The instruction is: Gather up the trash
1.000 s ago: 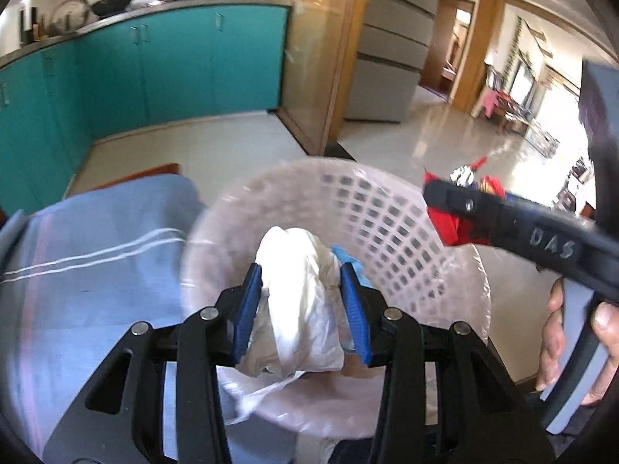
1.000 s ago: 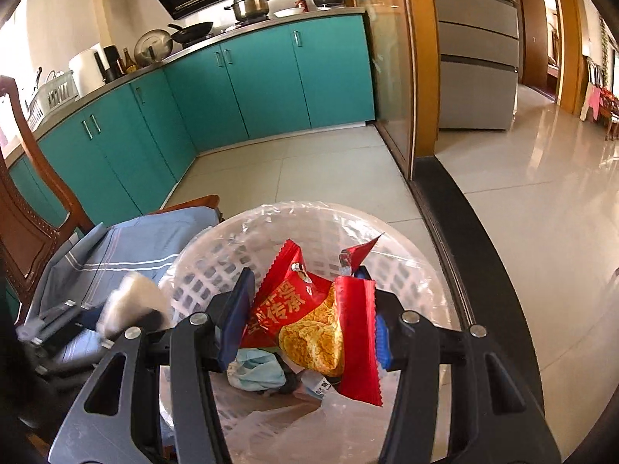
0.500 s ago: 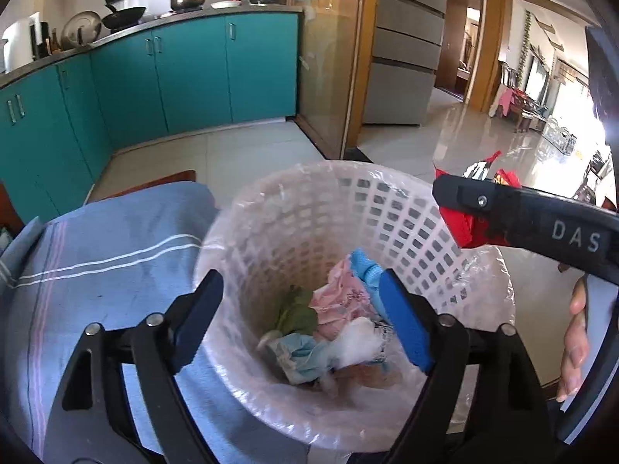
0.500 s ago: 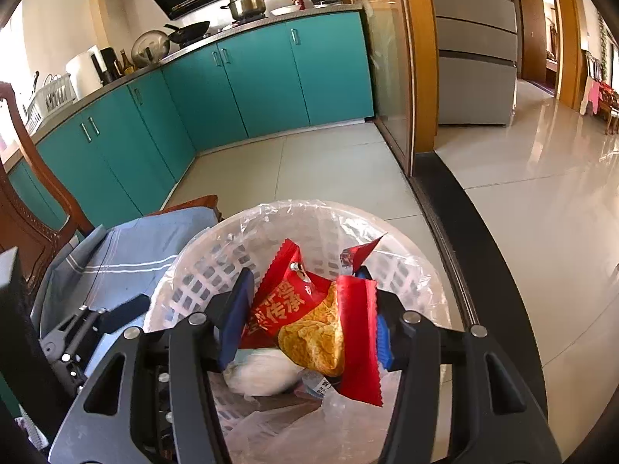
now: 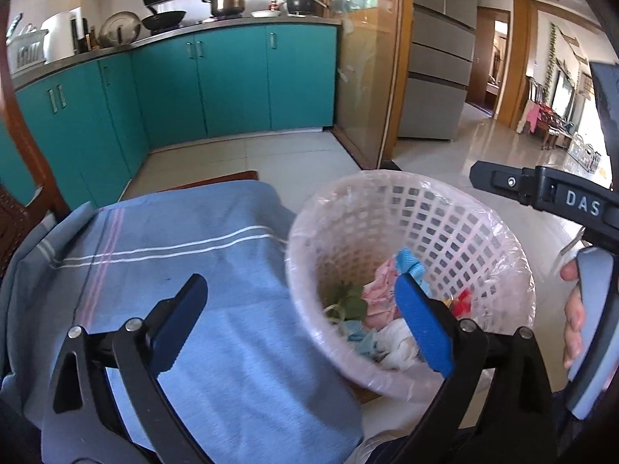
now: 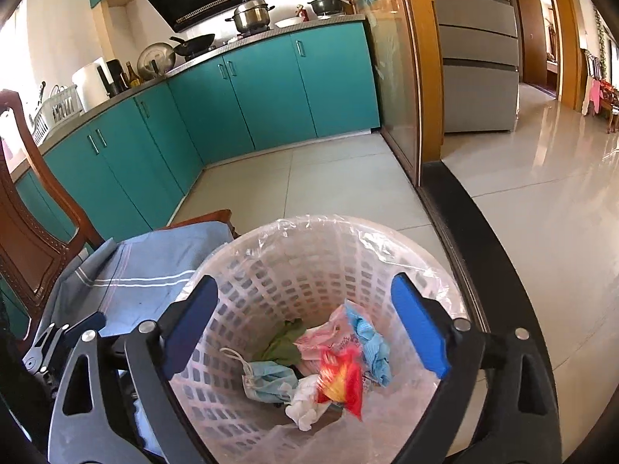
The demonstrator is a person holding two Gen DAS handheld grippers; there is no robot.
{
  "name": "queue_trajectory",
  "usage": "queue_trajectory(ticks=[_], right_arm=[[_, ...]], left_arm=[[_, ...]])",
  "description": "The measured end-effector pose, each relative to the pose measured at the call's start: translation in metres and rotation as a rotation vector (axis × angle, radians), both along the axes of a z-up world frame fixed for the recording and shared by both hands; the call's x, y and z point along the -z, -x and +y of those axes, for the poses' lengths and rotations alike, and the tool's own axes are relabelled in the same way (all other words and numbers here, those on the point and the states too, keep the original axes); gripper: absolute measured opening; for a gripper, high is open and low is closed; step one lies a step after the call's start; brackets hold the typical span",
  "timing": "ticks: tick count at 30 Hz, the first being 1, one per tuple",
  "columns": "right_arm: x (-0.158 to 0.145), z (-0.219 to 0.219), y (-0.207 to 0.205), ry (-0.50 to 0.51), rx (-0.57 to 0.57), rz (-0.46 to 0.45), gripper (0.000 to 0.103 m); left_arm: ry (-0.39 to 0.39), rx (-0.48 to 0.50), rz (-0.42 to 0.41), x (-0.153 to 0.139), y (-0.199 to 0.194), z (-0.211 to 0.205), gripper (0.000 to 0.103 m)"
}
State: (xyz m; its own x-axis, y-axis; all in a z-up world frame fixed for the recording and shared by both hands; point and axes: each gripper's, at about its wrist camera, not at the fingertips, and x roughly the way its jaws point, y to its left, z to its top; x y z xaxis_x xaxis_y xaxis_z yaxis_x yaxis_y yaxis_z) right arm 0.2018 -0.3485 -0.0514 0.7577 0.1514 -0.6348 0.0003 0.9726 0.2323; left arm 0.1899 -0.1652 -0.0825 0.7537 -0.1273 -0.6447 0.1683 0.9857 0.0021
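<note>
The red snack wrapper point(image 6: 340, 381) now lies inside the bin point(image 6: 387, 255), resting on top of the heap near the bottom, touching a white crumpled tissue point(image 6: 305, 406) at its 7 o'clock side. The right hand-held gripper point(image 6: 305, 324) hangs above the bin mouth with its blue pads spread wide and nothing between them: released. The left hand-held gripper point(image 5: 301, 326) is likewise spread and empty, one pad over the blue cloth point(image 5: 193, 255) that covers the tabletop, the other over the bin's near rim.

A second ago the right one was clenched on that red wrapper over the bin and was the same half a second ago, so the drop has only just happened. The left one held the white tissue a second ago, and by half a second ago had already let it fall and opened. Since then it has swung toward 9 o'clock, so the bin point(image 5: 503, 239) now sits at its 3 o'clock side rather than straight ahead.

Other scraps lie with these two: a pale blue mask point(image 6: 271, 379), something green point(image 6: 284, 342), a pink wrapper point(image 6: 329, 338) and a blue rag point(image 6: 371, 348). Both carried pieces look delivered; no loose litter shows on the cloth, so this round of collecting seems done, though whether more remains out of view I cannot tell.
</note>
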Motion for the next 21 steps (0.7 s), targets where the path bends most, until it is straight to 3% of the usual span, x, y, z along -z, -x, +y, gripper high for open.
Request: queue_trajectory(ticks=[5,9,11,15,21], right_arm=[[0.000,0.007,0.006,0.012,0.029,-0.071,0.094],[-0.003,0.029,0.031,0.099,0.056,-0.177,0.095],[-0.002,0.047,0.060,0.137,0.050,-0.214,0.095],[-0.018,0.076,0.116,0.093,-0.031,-0.273,0.100],[-0.052,0.116,0.182,0.248,0.119,-0.376,0.100]], left_arm=[[-0.011,-0.046,-0.029,-0.009,0.035,0.036,0.098],[-0.025,-0.101,-0.079,-0.026,0.072,0.074,0.100],[-0.036,-0.113,-0.128,-0.039,0.096,0.093,0.100],[-0.046,-0.137,-0.196,-0.059,0.132,0.116,0.100],[-0.024,-0.125,-0.268,-0.075,0.178,0.133,0.100]])
